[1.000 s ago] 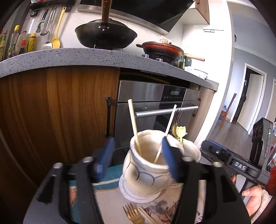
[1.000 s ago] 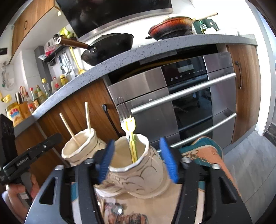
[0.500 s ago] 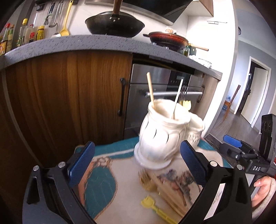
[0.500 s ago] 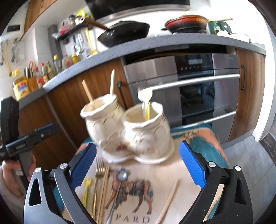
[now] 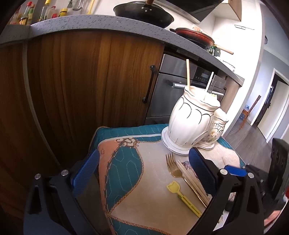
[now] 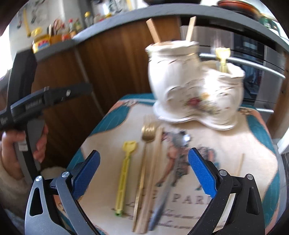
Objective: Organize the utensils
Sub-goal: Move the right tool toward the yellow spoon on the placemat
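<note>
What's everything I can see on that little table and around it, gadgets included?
ceramic holder: one, white, twin pots, back of the cloth
chopsticks in holder: two, pale wood, left pot
gold fork: one, flat on the cloth
yellow utensil: one, left of fork
loose chopsticks: wooden, beside fork; count unclear
silver spoon: one, blurred, right of them
cloth: one, teal and beige
wok: one, black, on counter
left gripper: open
right gripper: open

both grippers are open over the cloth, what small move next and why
Probably lower the right gripper onto the gold fork lying beside the chopsticks. Both it and the left gripper hold nothing, loose utensils lie flat below, and the white holder already has some standing.
</note>
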Demonstrator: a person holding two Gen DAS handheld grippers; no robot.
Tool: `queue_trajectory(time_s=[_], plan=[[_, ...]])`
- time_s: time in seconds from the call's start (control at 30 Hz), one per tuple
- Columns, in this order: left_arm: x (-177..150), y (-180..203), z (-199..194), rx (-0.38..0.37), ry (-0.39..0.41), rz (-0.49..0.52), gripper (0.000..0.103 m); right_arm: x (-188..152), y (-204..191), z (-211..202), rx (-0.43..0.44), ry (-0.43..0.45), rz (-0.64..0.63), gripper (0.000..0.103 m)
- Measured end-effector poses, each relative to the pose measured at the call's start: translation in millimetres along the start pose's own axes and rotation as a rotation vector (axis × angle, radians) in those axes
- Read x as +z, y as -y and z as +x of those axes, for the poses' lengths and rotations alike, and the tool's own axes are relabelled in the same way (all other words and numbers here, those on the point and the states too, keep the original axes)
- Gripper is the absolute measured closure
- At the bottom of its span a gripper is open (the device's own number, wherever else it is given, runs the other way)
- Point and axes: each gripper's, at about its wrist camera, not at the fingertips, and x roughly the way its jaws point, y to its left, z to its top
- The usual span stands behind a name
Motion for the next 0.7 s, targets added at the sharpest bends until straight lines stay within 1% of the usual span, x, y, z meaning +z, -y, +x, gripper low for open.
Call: queue_trajectory(time_s=[0.1, 0.23, 0.3, 0.33, 0.37, 0.4, 0.47, 0.5, 0.57, 0.63, 0.7], plan=[[0, -3, -2, -0.003, 0.006, -0.005, 0.006, -3, -15, 12, 0.003, -0.046, -0.041, 0.006], [1, -9, -4, -0.015, 0.013, -0.028, 0.006, -7, -31, 22, 0.011, -0.091, -0.092, 0.01], [0, -12, -6, -0.024, 0.017, -0.037, 0.006, -8, -35, 23, 0.01, -0.104, -0.11, 0.021], [0, -13, -7, -0.029, 0.019, -0.04, 0.006, -8, -37, 26, 0.008, -0.116, -0.116, 0.03], [0, -13, -7, -0.031, 0.021, -0.041, 0.006, -8, -38, 28, 0.006, -0.129, -0.116, 0.036], [0, -14, -7, -0.032, 0.023, -0.042, 0.006, -8, -38, 31, 0.006, -0.147, -0.112, 0.039], [-1, -14, -7, -0.039, 0.023, -0.045, 0.006, -7, -37, 36, 0.008, -0.175, -0.1, 0.051], [-2, -14, -6, -0.045, 0.02, -0.047, 0.006, -7, -37, 39, 0.009, -0.189, -0.095, 0.054], [-2, -14, -5, -0.052, 0.015, -0.047, 0.006, -6, -37, 44, 0.007, -0.216, -0.092, 0.062], [-3, -13, -4, -0.057, 0.014, -0.046, 0.006, -5, -36, 50, -0.007, -0.234, -0.088, 0.066], [-3, -13, -5, -0.063, 0.016, -0.048, 0.006, -4, -36, 52, -0.022, -0.234, -0.086, 0.071]])
